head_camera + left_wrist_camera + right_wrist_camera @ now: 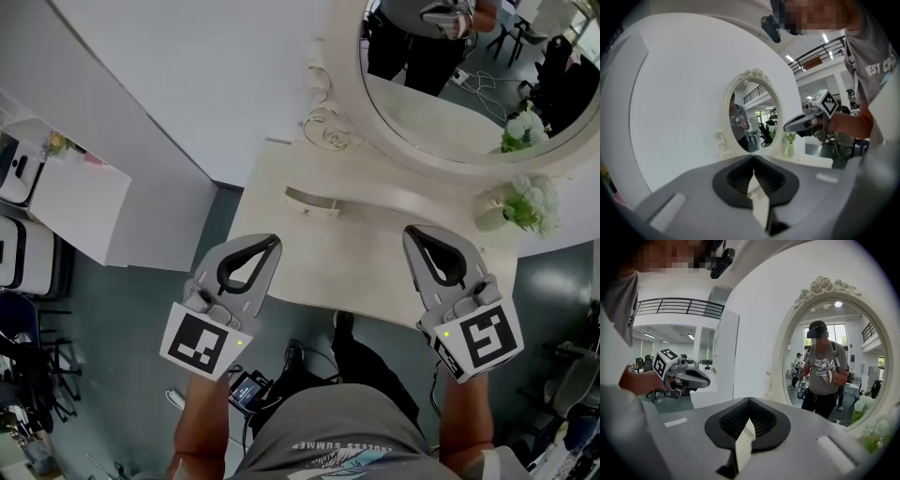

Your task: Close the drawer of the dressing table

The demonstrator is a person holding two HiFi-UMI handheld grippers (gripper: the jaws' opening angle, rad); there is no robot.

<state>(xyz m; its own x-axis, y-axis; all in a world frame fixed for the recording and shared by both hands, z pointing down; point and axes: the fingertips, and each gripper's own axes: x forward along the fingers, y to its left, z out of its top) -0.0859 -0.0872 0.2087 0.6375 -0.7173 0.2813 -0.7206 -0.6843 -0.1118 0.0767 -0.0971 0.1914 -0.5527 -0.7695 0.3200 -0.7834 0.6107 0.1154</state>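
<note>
Left gripper (270, 242) and right gripper (411, 232) are hovering above the dressing table (356, 267) front edge, both with jaws pressed together and empty.

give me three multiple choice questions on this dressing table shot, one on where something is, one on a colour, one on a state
1. Where does the vase of white flowers stand on the dressing table?
A. at its right end, close to the mirror
B. at its left end
C. at the front edge, between the grippers

2. What colour is the mirror's frame?
A. black
B. cream white
C. red

3. How do the jaws of the left gripper and the right gripper stand?
A. wide apart
B. clamped on a handle
C. together, with nothing between them

Answers:
1 A, the head view shows the vase at the table's right end, just below the mirror's rim.
2 B, the carved frame is pale cream in every view.
3 C, each gripper view shows its jaw tips meeting with nothing between them.
</note>
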